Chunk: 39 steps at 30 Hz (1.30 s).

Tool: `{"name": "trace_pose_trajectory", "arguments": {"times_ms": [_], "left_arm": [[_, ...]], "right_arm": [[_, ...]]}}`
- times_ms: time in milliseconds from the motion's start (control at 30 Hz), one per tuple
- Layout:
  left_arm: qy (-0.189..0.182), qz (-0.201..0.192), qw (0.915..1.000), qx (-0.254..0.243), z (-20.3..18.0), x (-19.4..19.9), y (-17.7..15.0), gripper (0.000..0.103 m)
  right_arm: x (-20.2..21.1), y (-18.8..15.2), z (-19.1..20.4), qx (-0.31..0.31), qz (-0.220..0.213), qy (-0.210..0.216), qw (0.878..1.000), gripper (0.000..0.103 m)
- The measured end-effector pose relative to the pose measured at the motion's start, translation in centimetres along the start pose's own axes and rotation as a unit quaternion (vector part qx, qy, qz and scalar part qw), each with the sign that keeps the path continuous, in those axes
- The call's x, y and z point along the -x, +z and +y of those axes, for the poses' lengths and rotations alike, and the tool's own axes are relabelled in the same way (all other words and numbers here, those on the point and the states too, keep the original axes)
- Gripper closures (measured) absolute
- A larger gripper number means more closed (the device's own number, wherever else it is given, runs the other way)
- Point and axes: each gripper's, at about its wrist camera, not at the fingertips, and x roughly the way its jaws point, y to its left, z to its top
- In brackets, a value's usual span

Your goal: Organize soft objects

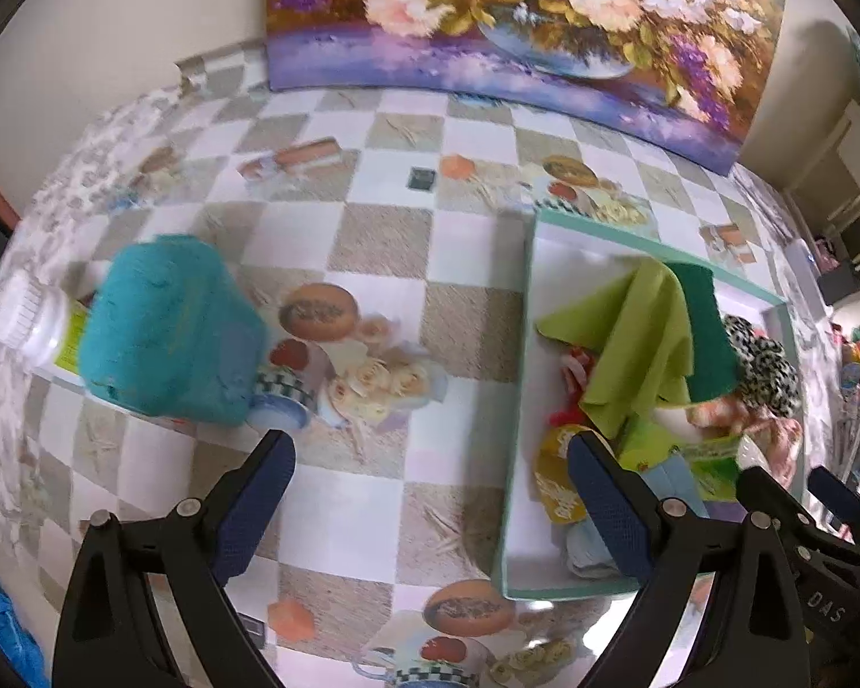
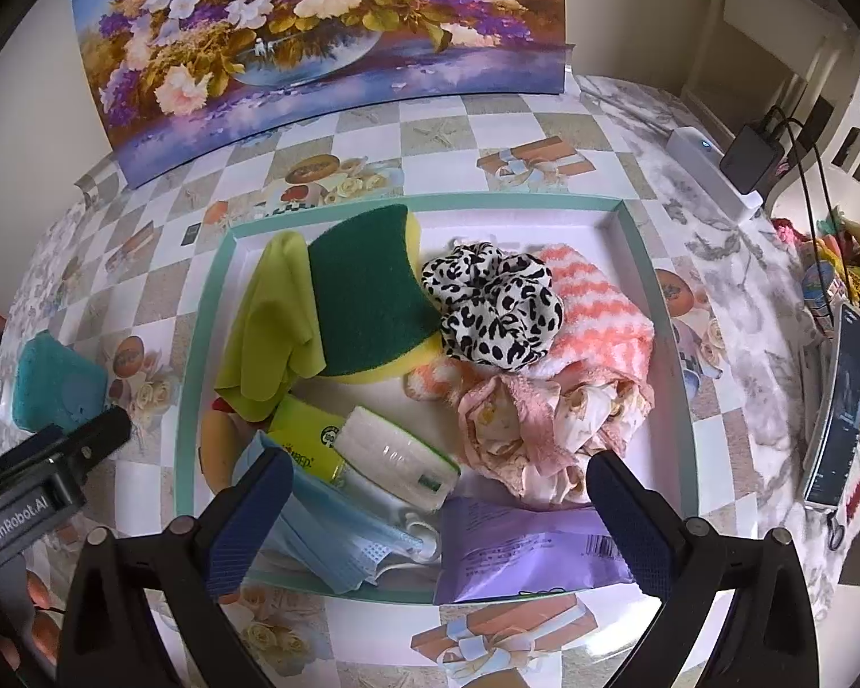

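A teal-rimmed white tray [image 2: 639,241] holds several soft items: a green-and-yellow sponge [image 2: 367,298], a lime cloth [image 2: 269,327], a leopard-print scrunchie [image 2: 493,309], an orange-striped fuzzy cloth [image 2: 596,309], a pink frilly cloth [image 2: 544,424], tissue packs [image 2: 395,456], a blue face mask [image 2: 338,533] and a purple packet [image 2: 522,550]. A teal sponge [image 1: 166,332] lies on the table left of the tray [image 1: 519,401], also in the right wrist view [image 2: 54,384]. My left gripper [image 1: 433,487] is open and empty, hovering right of the teal sponge. My right gripper [image 2: 436,522] is open and empty above the tray's near edge.
A white bottle [image 1: 34,321] lies against the teal sponge. A floral painting [image 2: 315,28] leans at the table's back. A white box, black charger [image 2: 751,157] with cables and a phone [image 2: 840,401] sit at the right edge. A blue object [image 1: 6,630] shows bottom left.
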Motion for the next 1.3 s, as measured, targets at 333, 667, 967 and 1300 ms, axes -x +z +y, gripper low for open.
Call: {"name": "trace_pose_trajectory", "arguments": {"times_ms": [333,667,967,1300], "left_arm": [[0.015,-0.011,0.9998,0.007,1.0,1.1,-0.5,0.007],[0.033,-0.008,0.9993,0.018,3.1,2.2,-2.2,0.007],[0.044,0.004,0.9983,0.039,5.5,3.0,-3.9,0.007],[0.052,0.023,0.9976,0.038,6.9,3.2,-6.7,0.007]], "right_arm": [[0.3,-1.0,1.2,0.015,0.004,-0.002,1.000,0.000],[1.2,-2.7,3.8,0.049,-0.001,-0.007,0.999,0.000],[2.4,-4.6,4.8,0.058,-0.008,-0.006,0.998,0.000],[3.0,-6.5,5.1,0.059,-0.007,-0.008,0.998,0.000]]}}
